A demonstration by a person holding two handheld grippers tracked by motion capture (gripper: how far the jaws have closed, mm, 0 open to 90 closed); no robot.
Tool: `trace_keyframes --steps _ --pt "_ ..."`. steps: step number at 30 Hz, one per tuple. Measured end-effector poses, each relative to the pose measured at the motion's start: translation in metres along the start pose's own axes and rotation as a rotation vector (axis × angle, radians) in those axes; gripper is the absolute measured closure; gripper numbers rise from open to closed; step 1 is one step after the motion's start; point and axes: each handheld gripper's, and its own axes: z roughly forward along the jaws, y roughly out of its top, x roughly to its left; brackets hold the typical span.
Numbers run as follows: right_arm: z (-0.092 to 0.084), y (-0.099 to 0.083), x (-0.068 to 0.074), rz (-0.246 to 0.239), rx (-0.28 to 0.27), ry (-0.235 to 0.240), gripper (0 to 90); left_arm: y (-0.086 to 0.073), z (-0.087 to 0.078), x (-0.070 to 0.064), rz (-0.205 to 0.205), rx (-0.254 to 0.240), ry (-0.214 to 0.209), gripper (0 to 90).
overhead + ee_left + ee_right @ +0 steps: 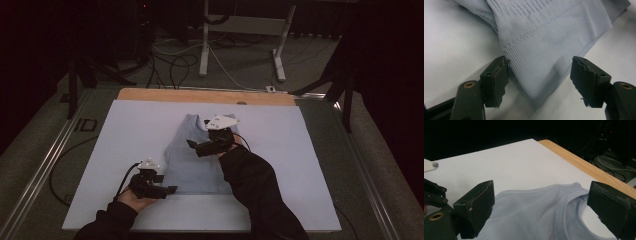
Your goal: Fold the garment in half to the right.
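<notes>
A pale blue sleeveless top (pixel 192 170) lies flat on the white board (pixel 130 130), neck toward the far edge. My left gripper (pixel 169 189) is at the top's near left hem corner. In the left gripper view it (pixel 539 73) is open, with the ribbed hem corner (pixel 541 50) between the jaws and the left pad (pixel 499 77) just touching the fabric edge. My right gripper (pixel 194 145) hovers over the chest area, pointing left. In the right gripper view it (pixel 541 202) is open above the neckline and shoulder (pixel 564 200) of the top.
A wooden strip (pixel 200 95) runs along the board's far edge. Beyond it on the floor are white desk legs (pixel 204 45) and loose cables (pixel 175 65). A metal rail (pixel 45 160) borders the left side. The person's dark sleeves (pixel 255 190) enter from the bottom.
</notes>
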Motion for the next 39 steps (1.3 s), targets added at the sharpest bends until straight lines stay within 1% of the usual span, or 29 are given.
trace_keyframes --steps 3,4,7,8,10,11,12,13,14,15,17,18,19,21,24,26,27,28,29,30,31,32,33,34,35,36,37,39 --pt "0.000 0.001 -0.001 0.001 -0.001 -0.002 7.6 0.000 -0.001 -0.001 -0.005 -0.003 -0.011 37.1" --pt "0.001 0.001 -0.001 0.007 -0.002 -0.002 7.6 0.000 -0.001 -0.002 -0.007 -0.003 -0.009 38.7" --pt "0.002 0.001 -0.002 0.006 0.003 -0.003 7.6 0.001 -0.001 -0.004 -0.006 -0.002 -0.004 45.3" --pt "0.004 0.001 -0.002 0.017 0.004 0.000 7.6 0.002 -0.001 -0.005 -0.010 -0.002 -0.004 46.8" --pt "0.005 0.000 -0.003 0.014 0.003 0.001 7.6 0.002 -0.001 -0.006 -0.018 0.003 -0.005 46.9" --pt "0.007 0.000 -0.003 0.015 0.009 0.003 7.6 0.003 -0.001 -0.006 -0.019 0.005 -0.003 51.3" --pt "0.008 -0.001 -0.003 0.019 0.009 0.002 7.7 0.003 -0.001 -0.007 -0.022 0.004 0.000 53.1" --pt "0.008 -0.001 -0.003 0.019 0.009 0.002 7.7 0.003 0.000 -0.006 -0.032 0.004 0.002 53.1" --pt "0.010 -0.001 -0.003 0.025 0.011 0.004 7.7 0.003 0.000 -0.006 -0.041 0.005 0.006 58.3" --pt "0.010 -0.001 -0.003 0.025 0.011 0.004 7.7 0.003 0.001 -0.006 -0.050 0.004 0.011 58.3" --pt "0.012 -0.002 -0.003 0.026 0.013 0.005 7.7 0.003 0.002 -0.008 -0.049 0.011 0.022 62.9" --pt "0.014 -0.002 -0.003 0.021 0.015 0.006 7.7 0.003 0.003 -0.008 -0.048 0.015 0.023 66.7" --pt "0.014 -0.002 -0.003 0.021 0.015 0.006 7.7 0.003 0.003 -0.009 -0.045 0.021 0.023 66.7" --pt "0.018 -0.003 -0.004 0.025 0.023 0.011 7.7 0.003 0.004 -0.011 -0.041 0.031 0.021 70.2" --pt "0.021 -0.004 -0.004 0.026 0.026 0.015 7.7 0.003 0.005 -0.011 -0.035 0.041 0.022 71.9" --pt "0.025 -0.004 -0.004 0.038 0.032 0.017 7.7 0.002 0.006 -0.012 -0.034 0.040 0.026 74.2" --pt "0.027 -0.004 -0.005 0.033 0.035 0.020 7.7 0.002 0.005 -0.012 -0.034 0.035 0.029 75.9" --pt "0.031 -0.004 -0.005 0.038 0.044 0.017 7.7 0.002 0.004 -0.011 -0.037 0.026 0.028 80.4" --pt "0.031 -0.004 -0.005 0.038 0.044 0.017 7.7 0.002 0.004 -0.011 -0.046 0.016 0.026 80.4" --pt "0.034 -0.004 -0.007 0.033 0.045 0.019 7.7 0.002 0.003 -0.011 -0.048 0.013 0.025 81.6" --pt "0.036 -0.003 -0.007 0.039 0.047 0.020 7.7 0.002 0.003 -0.011 -0.047 0.012 0.026 82.3" --pt "0.041 -0.003 -0.009 0.039 0.052 0.018 7.7 0.002 0.003 -0.012 -0.043 0.008 0.024 83.3" --pt "0.041 -0.003 -0.009 0.039 0.052 0.018 7.7 0.002 0.003 -0.012 -0.043 0.008 0.024 83.6" --pt "0.046 -0.002 -0.011 0.050 0.050 0.014 7.7 0.002 0.002 -0.012 -0.040 0.003 0.027 83.9" --pt "0.048 -0.001 -0.012 0.062 0.052 0.016 7.7 0.002 0.000 -0.013 -0.033 0.000 0.021 84.2" --pt "0.048 -0.001 -0.012 0.062 0.052 0.016 7.7 0.002 0.000 -0.013 -0.033 0.000 0.021 84.3" --pt "0.053 0.001 -0.014 0.062 0.059 0.006 7.7 0.002 0.000 -0.013 -0.032 -0.008 0.019 84.6" --pt "0.055 0.002 -0.015 0.062 0.058 0.008 7.7 0.002 -0.002 -0.012 -0.023 -0.017 0.011 84.6"
